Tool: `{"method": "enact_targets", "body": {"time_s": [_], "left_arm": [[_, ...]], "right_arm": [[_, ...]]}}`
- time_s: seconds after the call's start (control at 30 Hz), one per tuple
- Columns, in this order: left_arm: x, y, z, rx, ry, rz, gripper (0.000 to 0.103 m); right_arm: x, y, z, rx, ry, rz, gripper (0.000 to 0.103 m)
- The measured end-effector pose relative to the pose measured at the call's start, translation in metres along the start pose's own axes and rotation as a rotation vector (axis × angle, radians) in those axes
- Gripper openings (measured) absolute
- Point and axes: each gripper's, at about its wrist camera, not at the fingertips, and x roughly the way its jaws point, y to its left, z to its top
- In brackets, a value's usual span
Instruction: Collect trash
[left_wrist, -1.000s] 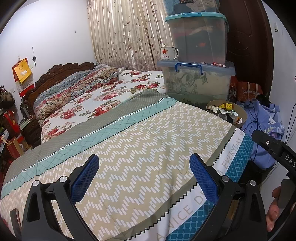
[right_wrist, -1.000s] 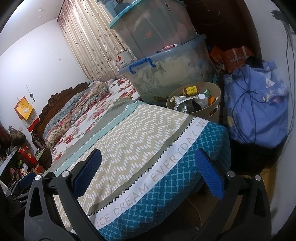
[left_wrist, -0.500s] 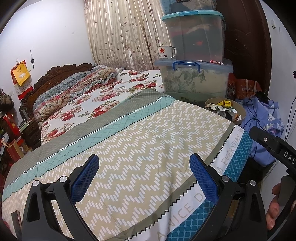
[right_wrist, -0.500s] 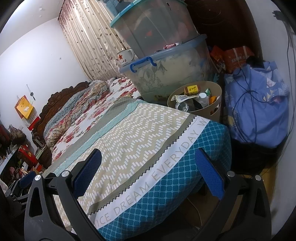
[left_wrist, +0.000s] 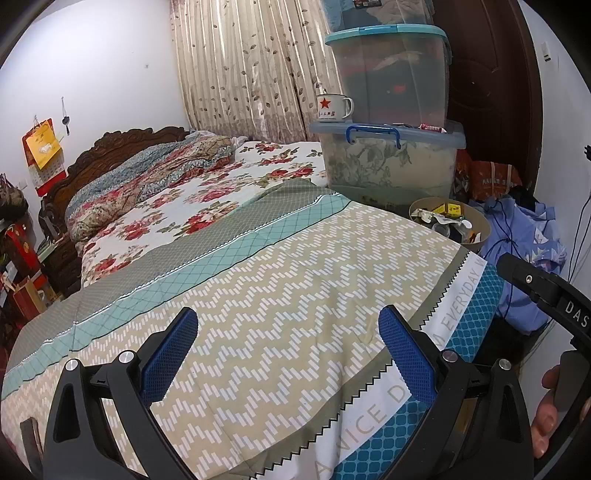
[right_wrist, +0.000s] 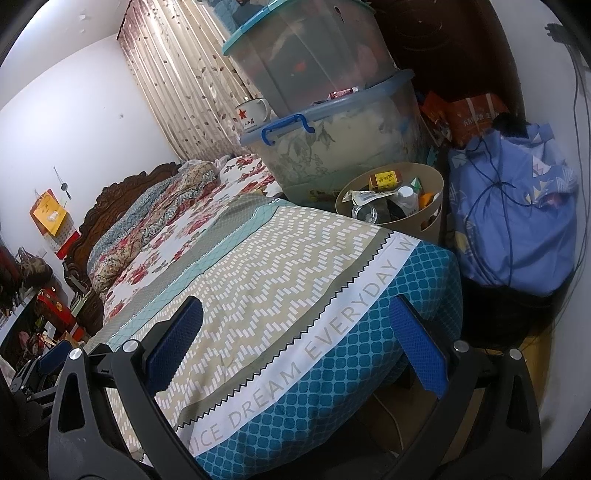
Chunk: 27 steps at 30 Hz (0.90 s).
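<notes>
You are holding the left claw (left_wrist: 288, 354) and the right claw (right_wrist: 295, 343) spread wide and gripping nothing, both hovering over the foot of the bed (right_wrist: 266, 266). Beyond its far corner, the tan trash bin (right_wrist: 432, 221) is sitting full of trash (right_wrist: 386, 181), beside 2 stacked storage boxes (right_wrist: 332, 133)
</notes>
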Motion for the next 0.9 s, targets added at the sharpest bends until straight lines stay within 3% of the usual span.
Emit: {"method": "enact_targets", "body": {"time_s": [0.9], "left_arm": [[-0.0039,0.0006,0.0003,-0.010,-0.011,0.024,0.094]], "right_arm": [[0.0005,0.0029,0.0010,-0.003,0.006,0.002,0.099]]}}
